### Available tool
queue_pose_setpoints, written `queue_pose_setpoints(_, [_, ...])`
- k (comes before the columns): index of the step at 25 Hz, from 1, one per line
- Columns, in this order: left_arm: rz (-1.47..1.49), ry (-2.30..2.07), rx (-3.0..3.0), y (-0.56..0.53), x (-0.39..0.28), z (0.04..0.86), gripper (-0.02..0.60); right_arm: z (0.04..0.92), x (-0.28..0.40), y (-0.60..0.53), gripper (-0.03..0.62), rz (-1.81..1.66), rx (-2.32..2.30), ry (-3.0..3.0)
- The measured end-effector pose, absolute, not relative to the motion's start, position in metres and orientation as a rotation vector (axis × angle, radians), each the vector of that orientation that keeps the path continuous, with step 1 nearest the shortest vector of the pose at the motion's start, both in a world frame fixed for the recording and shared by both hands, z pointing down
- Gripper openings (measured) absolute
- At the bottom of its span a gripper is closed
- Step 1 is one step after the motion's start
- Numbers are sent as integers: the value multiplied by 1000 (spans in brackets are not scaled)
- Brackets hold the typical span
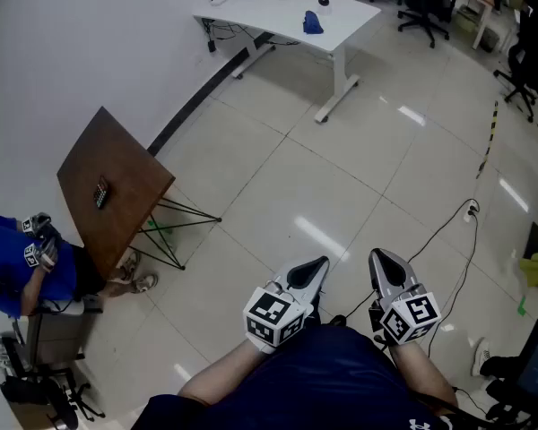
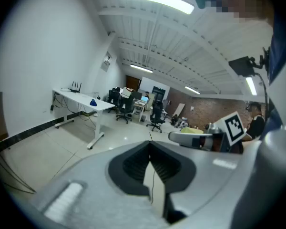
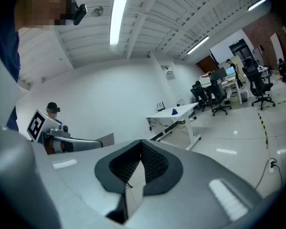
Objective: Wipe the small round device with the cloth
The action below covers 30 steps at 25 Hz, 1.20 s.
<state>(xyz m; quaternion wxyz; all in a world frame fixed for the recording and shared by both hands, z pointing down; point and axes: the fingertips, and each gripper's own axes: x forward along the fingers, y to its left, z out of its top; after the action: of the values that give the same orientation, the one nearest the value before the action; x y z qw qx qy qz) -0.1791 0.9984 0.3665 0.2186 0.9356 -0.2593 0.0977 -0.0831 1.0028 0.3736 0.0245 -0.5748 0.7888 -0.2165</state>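
Both tools sit close to the person's body, well apart from the work. The left gripper point(image 1: 320, 263) and the right gripper point(image 1: 377, 256) each have their jaws pressed together with nothing between them. The crumpled blue cloth point(image 1: 313, 22) lies on the long white surface point(image 1: 269, 12) at the far side of the glossy tiled floor point(image 1: 341, 195). Just beside it stands a small round object point(image 1: 324, 4), likely the device, though it is too small to tell.

The step in hand looks like the approach. To do it well, walk up square to the surface. Spread one gripper only once it is near the cloth, and pinch a raised fold rather than a flat edge. Keep the other gripper free to steady the device.
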Motion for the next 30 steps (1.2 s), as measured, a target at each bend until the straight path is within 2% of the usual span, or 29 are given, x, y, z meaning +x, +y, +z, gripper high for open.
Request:
queue_pose_setpoints(10, [222, -683, 2567, 862, -209, 361, 2, 364, -102, 872, 5, -668, -1867, 2427])
queue_pose_setpoints(18, [193, -697, 2510, 805, -230, 372, 2, 370, -128, 810, 5, -708, -1857, 2482])
queue_pose_setpoints(30, [173, -718, 2528, 737, -208, 371, 2, 362, -123, 745, 5, -606, -1801, 2568])
